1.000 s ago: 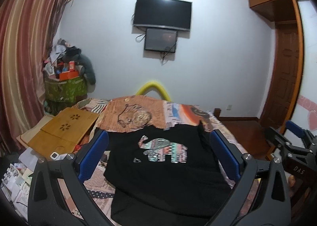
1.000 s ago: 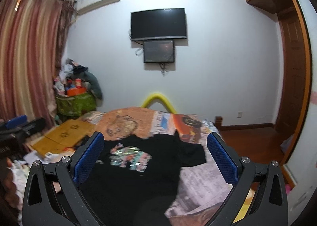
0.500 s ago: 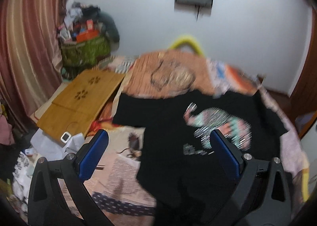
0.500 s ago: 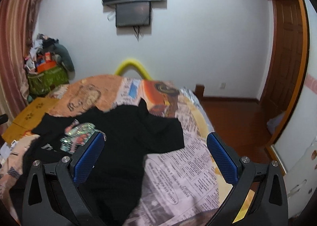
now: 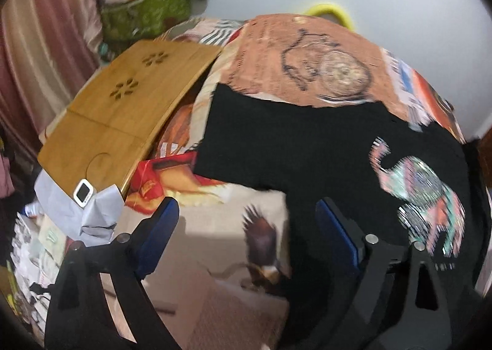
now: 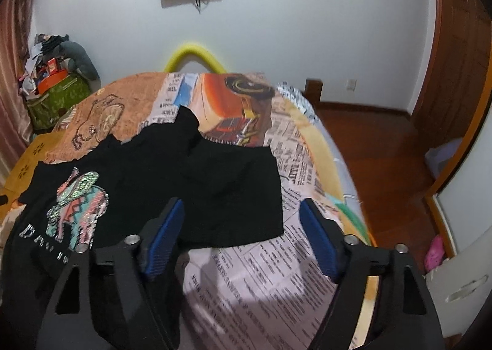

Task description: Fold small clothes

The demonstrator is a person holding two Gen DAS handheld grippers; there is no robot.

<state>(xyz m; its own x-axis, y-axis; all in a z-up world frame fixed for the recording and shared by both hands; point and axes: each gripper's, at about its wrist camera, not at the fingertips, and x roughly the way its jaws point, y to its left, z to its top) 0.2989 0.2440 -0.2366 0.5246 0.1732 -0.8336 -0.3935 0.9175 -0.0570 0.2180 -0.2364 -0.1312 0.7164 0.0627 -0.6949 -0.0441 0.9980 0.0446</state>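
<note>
A black T-shirt (image 5: 307, 147) with a colourful elephant print (image 5: 424, 196) lies spread face up on the patterned bed cover (image 5: 215, 288). My left gripper (image 5: 246, 227) hovers over the shirt's left side, just below its left sleeve. Its jaws are closing, with only the shirt's side edge and bare cover between them. In the right wrist view the same T-shirt (image 6: 160, 171) fills the left half. My right gripper (image 6: 241, 233) hangs over the lower edge of the right sleeve. Its jaws are also closing, and the blue pads do not press on the cloth.
A wooden lap table (image 5: 123, 104) with a small white device (image 5: 83, 193) lies left of the bed. A green bag of clutter (image 5: 144, 9) stands by the curtain. A yellow foam arch (image 6: 193, 55) rises at the bed's far end. Wooden floor (image 6: 384, 150) lies to the right.
Both grippers have tipped down toward the bed and drawn closer to the shirt, the left toward its left sleeve, the right toward its right sleeve. Both pairs of jaws stand narrower.
</note>
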